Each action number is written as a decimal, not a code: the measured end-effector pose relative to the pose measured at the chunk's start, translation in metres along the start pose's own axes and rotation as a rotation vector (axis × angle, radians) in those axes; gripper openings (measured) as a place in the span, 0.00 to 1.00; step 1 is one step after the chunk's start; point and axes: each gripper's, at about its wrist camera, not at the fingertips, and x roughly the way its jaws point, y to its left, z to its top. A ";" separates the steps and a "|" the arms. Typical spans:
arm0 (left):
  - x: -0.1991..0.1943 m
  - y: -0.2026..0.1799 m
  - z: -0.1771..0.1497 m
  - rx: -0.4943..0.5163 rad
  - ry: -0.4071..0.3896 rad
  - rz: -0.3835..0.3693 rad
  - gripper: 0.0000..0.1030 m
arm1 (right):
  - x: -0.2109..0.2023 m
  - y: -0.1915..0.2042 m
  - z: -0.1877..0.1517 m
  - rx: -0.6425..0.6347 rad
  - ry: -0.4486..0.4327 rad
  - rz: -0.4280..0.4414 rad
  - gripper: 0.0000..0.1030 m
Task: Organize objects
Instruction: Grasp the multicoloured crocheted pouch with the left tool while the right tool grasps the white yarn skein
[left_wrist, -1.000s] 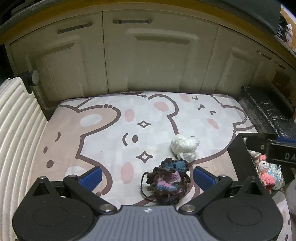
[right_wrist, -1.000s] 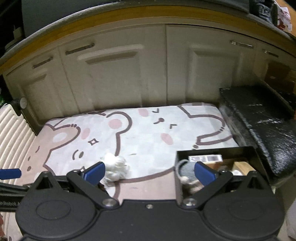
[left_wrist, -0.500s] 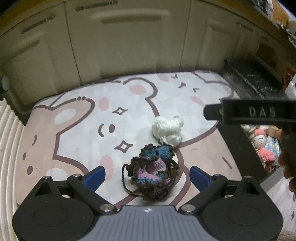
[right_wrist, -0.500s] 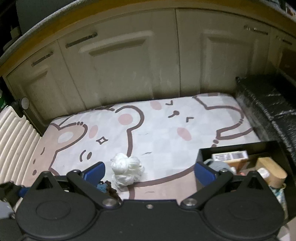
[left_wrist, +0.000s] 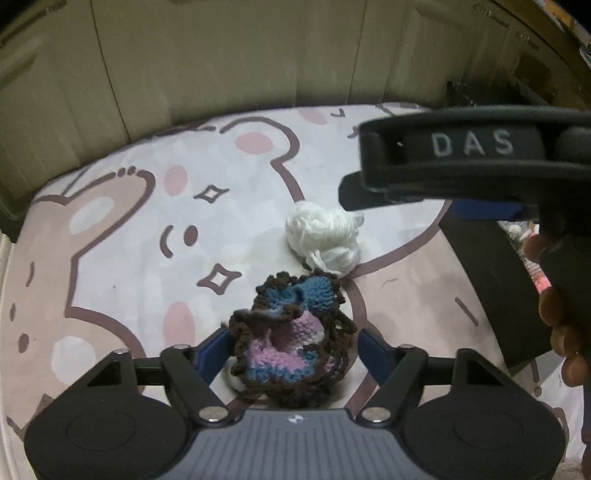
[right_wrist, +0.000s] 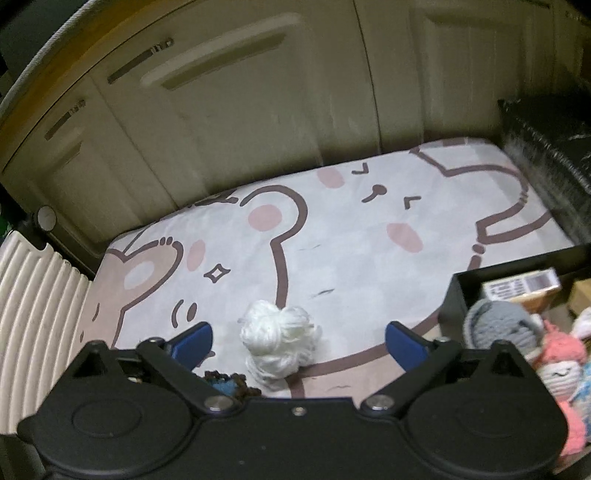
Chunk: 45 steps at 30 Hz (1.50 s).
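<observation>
Left wrist view: the crocheted brown, blue and pink piece (left_wrist: 291, 341) lies on the bear-print mat (left_wrist: 122, 236) near its front edge, between the spread fingers of the left gripper (left_wrist: 291, 349), whose left pad touches it. The white yarn ball (right_wrist: 279, 341) lies just behind it, touching it, between the wide-open fingers of the right gripper (right_wrist: 297, 341). A black box (right_wrist: 452, 295) of knitted toys sits at the mat's right edge.
</observation>
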 end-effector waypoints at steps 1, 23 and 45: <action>0.003 0.001 0.000 0.000 0.008 0.000 0.68 | 0.004 0.000 0.000 0.006 0.006 0.002 0.93; 0.023 0.020 0.002 -0.052 0.067 -0.108 0.41 | 0.062 0.006 -0.006 0.068 0.147 0.058 0.36; -0.016 0.046 0.004 -0.204 0.017 -0.022 0.38 | 0.013 0.004 -0.005 -0.018 0.093 0.010 0.21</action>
